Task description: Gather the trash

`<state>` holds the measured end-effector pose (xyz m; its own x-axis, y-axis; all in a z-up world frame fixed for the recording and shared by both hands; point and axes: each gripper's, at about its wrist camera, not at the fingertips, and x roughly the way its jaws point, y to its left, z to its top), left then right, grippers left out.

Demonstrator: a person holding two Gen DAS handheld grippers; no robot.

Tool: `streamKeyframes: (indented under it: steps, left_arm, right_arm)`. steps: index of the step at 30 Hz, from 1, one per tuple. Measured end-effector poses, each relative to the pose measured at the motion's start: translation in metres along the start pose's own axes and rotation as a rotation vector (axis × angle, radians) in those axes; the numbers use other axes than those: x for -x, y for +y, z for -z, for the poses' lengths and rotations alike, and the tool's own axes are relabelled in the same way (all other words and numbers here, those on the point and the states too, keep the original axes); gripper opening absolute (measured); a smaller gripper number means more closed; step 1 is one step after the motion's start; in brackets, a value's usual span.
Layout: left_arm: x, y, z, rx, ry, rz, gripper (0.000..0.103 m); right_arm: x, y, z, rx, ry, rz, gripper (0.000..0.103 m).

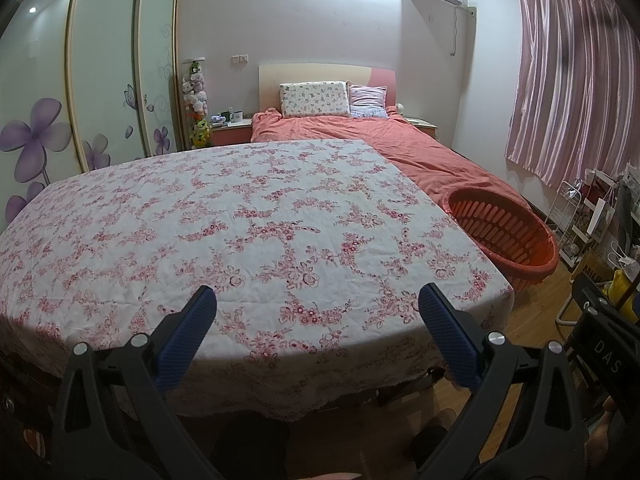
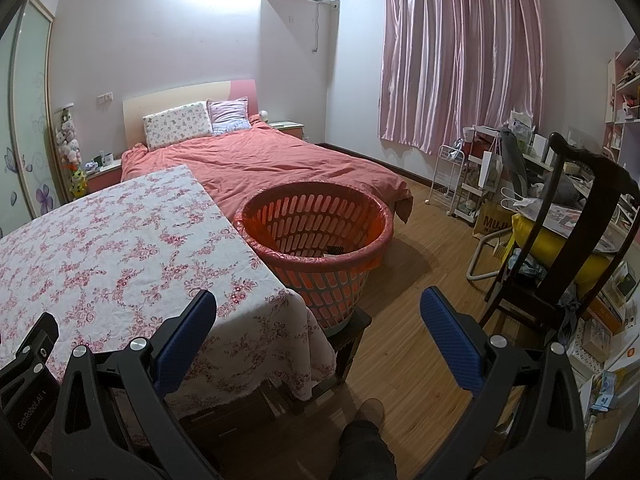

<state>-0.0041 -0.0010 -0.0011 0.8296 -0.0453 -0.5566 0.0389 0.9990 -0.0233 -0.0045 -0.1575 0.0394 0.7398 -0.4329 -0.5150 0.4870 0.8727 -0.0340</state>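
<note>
Right wrist view: basket (image 2: 314, 240) right of table (image 2: 100, 248), something dark inside. No trash visible on table. Both tools, left (image 1: 318, 300) and right (image 2: 318, 304), apart, empty. Scan for trash before reaching.

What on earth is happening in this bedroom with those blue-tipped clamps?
A person holds two handheld grippers and is collecting trash. Both the left gripper and the right gripper are open and hold nothing. They hover at the near edge of the table covered in a white cloth with pink flowers, where no trash shows. The orange slotted plastic basket with a liner stands beside the table's right edge, and something dark lies inside it.
</note>
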Motion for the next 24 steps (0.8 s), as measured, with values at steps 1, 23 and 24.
streamKeyframes:
  steps: [1, 23, 24]
  left_arm:
    - [-0.0001, 0.0, -0.0001, 0.0, 0.0, 0.0, 0.099]
    - [-0.0002, 0.0001, -0.0008, -0.001, 0.001, 0.0, 0.099]
    - [-0.0002, 0.0001, -0.0008, -0.001, 0.001, 0.0, 0.099]
  right_arm:
    - [0.0001, -0.0001, 0.0001, 0.0, 0.0, 0.0, 0.101]
    - [-0.0004, 0.0004, -0.0011, -0.002, 0.004, -0.002, 0.101]
    - [0.0001, -0.0001, -0.0005, -0.001, 0.004, -0.001, 0.101]
